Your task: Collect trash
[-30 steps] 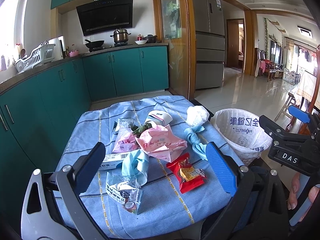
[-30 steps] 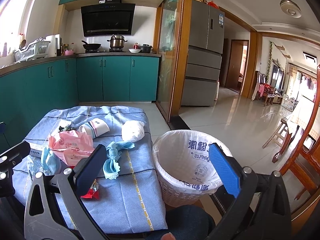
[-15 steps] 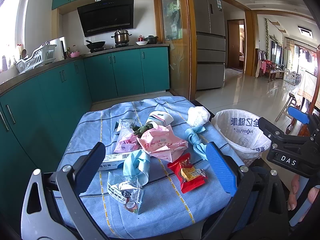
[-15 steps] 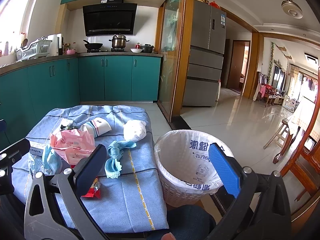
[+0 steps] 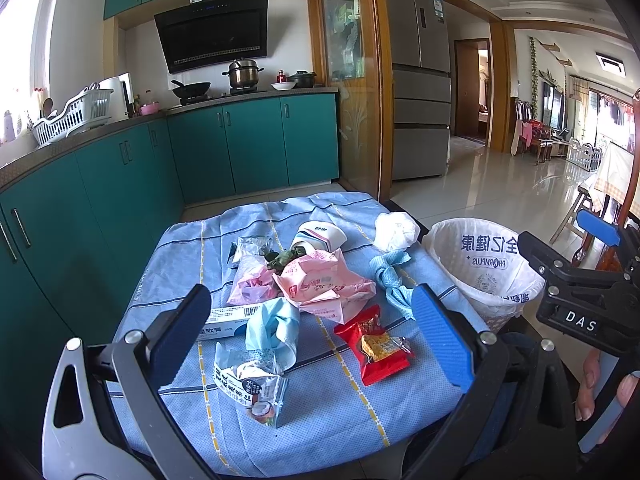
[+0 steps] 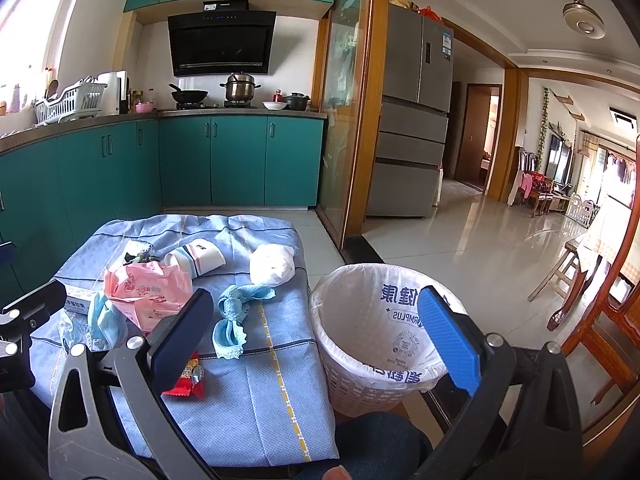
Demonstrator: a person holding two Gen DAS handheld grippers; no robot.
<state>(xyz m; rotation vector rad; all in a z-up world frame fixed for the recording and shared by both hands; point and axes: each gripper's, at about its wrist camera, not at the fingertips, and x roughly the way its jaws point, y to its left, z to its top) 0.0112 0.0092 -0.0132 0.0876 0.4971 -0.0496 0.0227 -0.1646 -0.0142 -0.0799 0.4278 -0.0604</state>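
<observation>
We see a small table covered in a blue cloth (image 5: 332, 392), strewn with litter, and just beside its right edge a white-lined waste basket (image 5: 476, 268), which looks empty from the right wrist view. The trash lies in a loose heap: a red snack wrapper (image 5: 372, 344) nearest the front, a torn printed packet (image 5: 252, 384) to its left, a crumpled pale blue mask (image 5: 272, 324), a pink plastic bag (image 5: 324, 284) in the middle, a tipped paper cup (image 5: 320, 236) behind it, a knotted blue rag (image 5: 390, 272) and a white wad of paper (image 5: 394, 230) toward the basket side. We judge all of it to be very light and mostly soft or crinkly; the foil wrapper may be slippery, so pinching it across a raised edge or fold seems safest, while the cup would crush if squeezed hard and is better taken by its rim. The left gripper (image 5: 312, 332) hovers above the near part of the table with its jaws spread wide, holding and touching nothing. The right gripper (image 6: 316, 332) hangs over the table's right edge and the basket, its jaws likewise wide apart and empty. Nothing has yet been picked up.
</observation>
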